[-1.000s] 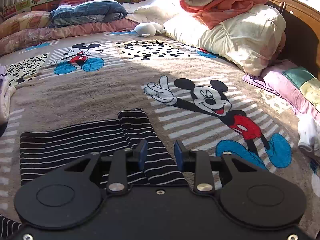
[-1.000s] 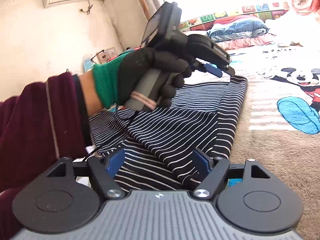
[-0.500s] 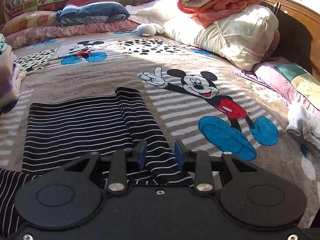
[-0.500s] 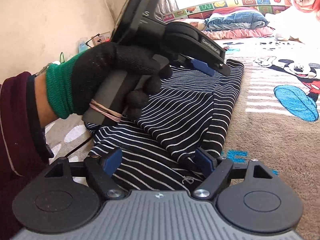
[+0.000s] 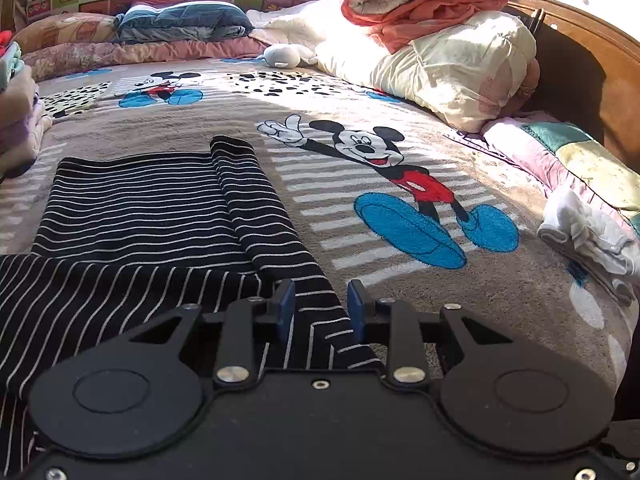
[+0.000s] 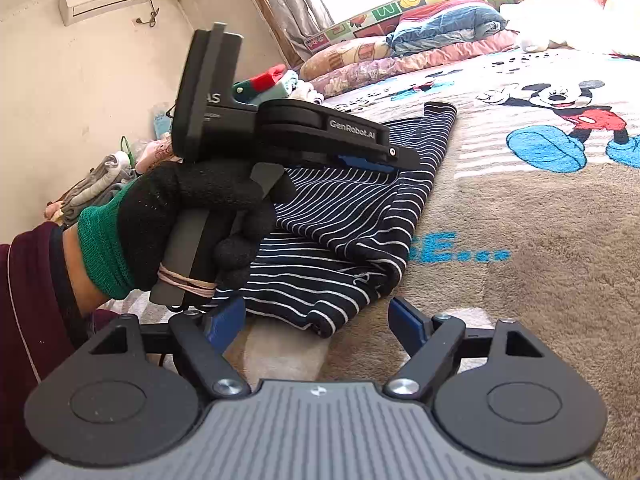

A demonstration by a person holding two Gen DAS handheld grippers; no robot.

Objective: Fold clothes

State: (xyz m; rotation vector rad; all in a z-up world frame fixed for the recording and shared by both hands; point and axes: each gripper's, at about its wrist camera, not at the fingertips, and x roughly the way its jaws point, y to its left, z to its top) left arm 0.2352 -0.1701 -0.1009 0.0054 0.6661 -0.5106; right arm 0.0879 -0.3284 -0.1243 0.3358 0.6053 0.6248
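A black garment with thin white stripes [image 5: 144, 208] lies partly folded on the Mickey Mouse blanket [image 5: 400, 184]. A long folded strip of it runs toward me. My left gripper [image 5: 321, 310] is open, its blue pads apart, hovering just above the near end of that strip. In the right wrist view the same garment [image 6: 352, 216] lies bunched at its near edge. My right gripper [image 6: 318, 320] is wide open and empty, just short of that edge. The left gripper [image 6: 380, 162] shows there, held by a gloved hand above the cloth.
Piled quilts and pillows [image 5: 436, 40] stand at the back right by the wooden headboard [image 5: 580, 80]. A white garment [image 5: 592, 232] lies at the right. Stacked folded clothes [image 5: 16, 104] stand at the far left. Loose clothes [image 6: 104, 184] lie by the wall.
My left gripper has pulled back toward me along the folded strip, staying open. My right gripper has drawn back from over the garment to just off its near edge.
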